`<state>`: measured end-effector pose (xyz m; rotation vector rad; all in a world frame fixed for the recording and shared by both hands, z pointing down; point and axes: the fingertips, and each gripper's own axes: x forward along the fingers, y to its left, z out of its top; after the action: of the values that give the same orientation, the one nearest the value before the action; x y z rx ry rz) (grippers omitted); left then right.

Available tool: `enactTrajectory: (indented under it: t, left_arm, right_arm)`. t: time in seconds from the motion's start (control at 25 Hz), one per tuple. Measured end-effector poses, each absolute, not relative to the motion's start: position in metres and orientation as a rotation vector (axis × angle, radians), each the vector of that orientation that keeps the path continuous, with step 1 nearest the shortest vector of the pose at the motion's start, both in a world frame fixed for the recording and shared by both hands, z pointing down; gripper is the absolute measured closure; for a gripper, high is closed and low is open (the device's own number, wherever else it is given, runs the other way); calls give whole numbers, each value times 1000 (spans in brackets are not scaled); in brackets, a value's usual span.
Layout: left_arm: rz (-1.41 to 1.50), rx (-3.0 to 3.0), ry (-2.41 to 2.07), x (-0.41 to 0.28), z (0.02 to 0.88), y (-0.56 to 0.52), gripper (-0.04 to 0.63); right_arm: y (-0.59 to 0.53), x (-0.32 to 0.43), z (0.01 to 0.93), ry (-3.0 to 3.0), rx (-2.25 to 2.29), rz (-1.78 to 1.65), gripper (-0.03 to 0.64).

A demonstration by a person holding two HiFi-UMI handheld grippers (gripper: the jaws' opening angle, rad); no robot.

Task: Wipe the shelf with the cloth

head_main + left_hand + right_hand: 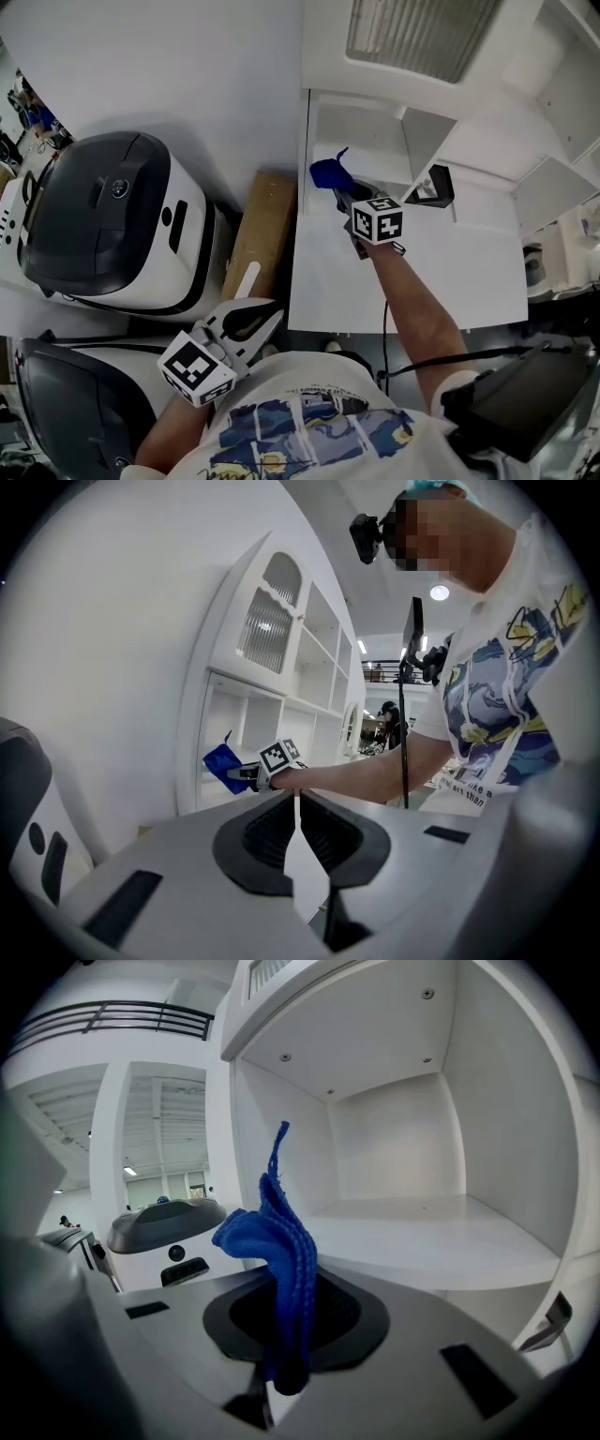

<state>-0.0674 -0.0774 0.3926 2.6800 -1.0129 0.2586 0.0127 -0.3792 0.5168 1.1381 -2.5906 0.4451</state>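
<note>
My right arm stretches forward over the shelf. The right gripper sits close to the shelf's left wall and is clamped on the blue cloth, which bunches upward out of the jaws. Ahead of it, the shelf board runs open to the back panel, and rightward to a divider. My left gripper hangs low by my torso, well off the shelf's front-left corner, its jaws pressed together.
</note>
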Motion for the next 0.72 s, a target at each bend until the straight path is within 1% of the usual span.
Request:
enactTrajectory:
  t: [0.72]
  left_arm:
    - [270, 2751, -909, -4, 389, -94, 566]
  right_arm:
    - [-389, 130, 521, -2489, 1292, 426, 549]
